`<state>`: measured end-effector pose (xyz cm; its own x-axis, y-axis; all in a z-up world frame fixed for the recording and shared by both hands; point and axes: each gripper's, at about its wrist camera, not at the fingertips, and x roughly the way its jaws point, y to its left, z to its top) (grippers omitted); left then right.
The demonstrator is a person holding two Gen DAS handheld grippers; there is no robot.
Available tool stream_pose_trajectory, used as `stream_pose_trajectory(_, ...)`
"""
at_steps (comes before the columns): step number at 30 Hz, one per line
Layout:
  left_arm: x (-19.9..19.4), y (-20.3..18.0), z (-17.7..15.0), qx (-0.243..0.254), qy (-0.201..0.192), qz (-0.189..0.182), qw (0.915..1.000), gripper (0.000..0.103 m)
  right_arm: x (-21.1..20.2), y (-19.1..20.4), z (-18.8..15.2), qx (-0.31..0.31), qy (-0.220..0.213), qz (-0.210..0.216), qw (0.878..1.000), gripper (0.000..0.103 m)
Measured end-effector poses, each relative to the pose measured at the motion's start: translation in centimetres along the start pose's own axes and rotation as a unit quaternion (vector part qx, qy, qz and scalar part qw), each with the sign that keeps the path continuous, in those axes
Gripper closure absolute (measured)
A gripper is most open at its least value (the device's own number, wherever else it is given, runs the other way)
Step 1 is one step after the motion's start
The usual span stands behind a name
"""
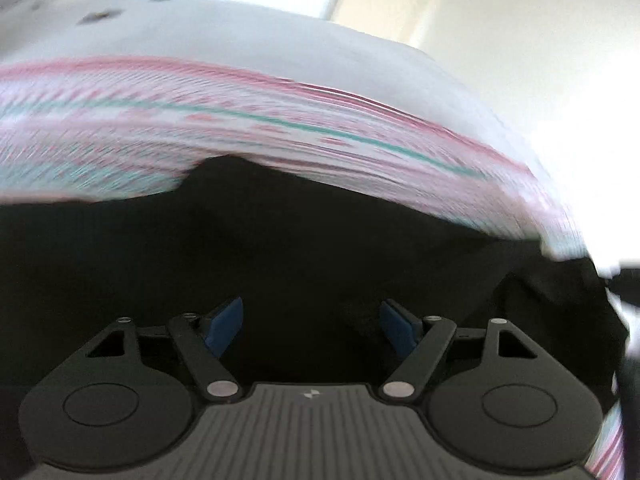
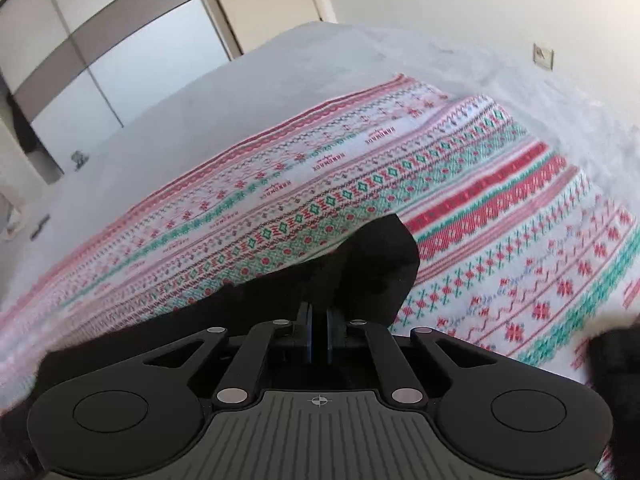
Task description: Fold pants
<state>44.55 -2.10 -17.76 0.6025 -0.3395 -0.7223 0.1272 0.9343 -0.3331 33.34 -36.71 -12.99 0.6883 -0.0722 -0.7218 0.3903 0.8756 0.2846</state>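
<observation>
The black pants (image 2: pixel 372 264) lie on the patterned blanket (image 2: pixel 500 216) covering the bed (image 2: pixel 280 68). Your right gripper (image 2: pixel 319 334) pinches a fold between closed fingers; your left gripper (image 1: pixel 312 326) hovers above the fabric, fingers spread, empty.

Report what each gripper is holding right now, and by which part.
The right gripper is shut on the black pants, pinching a raised fold of fabric; which part cannot be told. The left gripper is open over them, holding nothing.

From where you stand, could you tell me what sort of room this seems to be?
Probably a bedroom: black pants lie on a patterned blanket over a bed, with wardrobe sliding doors behind.
</observation>
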Motion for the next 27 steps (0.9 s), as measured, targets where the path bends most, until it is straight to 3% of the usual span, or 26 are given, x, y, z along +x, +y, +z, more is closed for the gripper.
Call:
stream_pose_trajectory(4,-0.5,2.5,0.2,-0.062,0.012,-0.039,0.9972,0.028,0.5,-0.4,0.0,-0.042,0.024,-0.034,0.998,0.095)
stream_pose_trajectory(6,-0.9,2.4,0.1,-0.064,0.016,-0.04,0.997,0.028,1.0,-2.0,-0.3,-0.019,0.034,-0.063,0.997,0.089)
stream_pose_trajectory(8,-1.4,2.1,0.4,-0.06,0.013,-0.037,0.9974,0.028,1.1,-4.2,-0.2,0.05,0.036,-0.017,0.998,0.089)
stream_pose_trajectory(10,-2.1,2.0,0.3,-0.053,0.005,-0.032,0.9981,0.025,1.5,-5.7,-0.3,0.122,0.044,0.044,0.991,0.08)
stream_pose_trajectory(12,-1.6,2.2,0.4,-0.049,0.007,-0.031,0.9983,0.025,2.1,-5.3,-0.6,0.114,0.055,0.03,0.992,0.073)
stream_pose_trajectory(14,-1.4,2.3,0.3,-0.054,0.014,-0.033,0.9979,0.025,2.7,-4.2,-1.0,0.074,0.06,-0.017,0.995,0.075)
stream_pose_trajectory(17,-1.2,3.0,0.2,-0.06,0.019,-0.033,0.9975,0.025,2.2,-3.7,-0.8,0.068,0.041,-0.015,0.997,0.073)
stream_pose_trajectory(18,-1.2,2.9,0.2,-0.058,0.02,-0.033,0.9976,0.025,2.1,-3.5,-0.7,0.063,0.038,-0.007,0.997,0.074)
stream_pose_trajectory(20,-1.2,2.6,0.0,-0.053,0.024,-0.033,0.9978,0.025,2.0,-2.6,-0.8,0.035,0.035,-0.01,0.999,0.097)
stream_pose_trajectory(21,-1.2,2.4,-0.1,-0.051,0.026,-0.035,0.9978,0.025,1.8,-2.3,-0.8,0.028,0.031,-0.009,0.999,0.101)
stream_pose_trajectory(24,-1.3,2.5,-0.2,-0.051,0.03,-0.036,0.9976,0.025,-0.2,-0.7,0.2,0.019,0.004,0.028,0.999,0.101)
stream_pose_trajectory(27,-1.4,3.0,0.0,-0.065,0.035,-0.042,0.9964,0.025,-2.1,3.2,1.8,-0.038,-0.012,0.067,0.997,0.101)
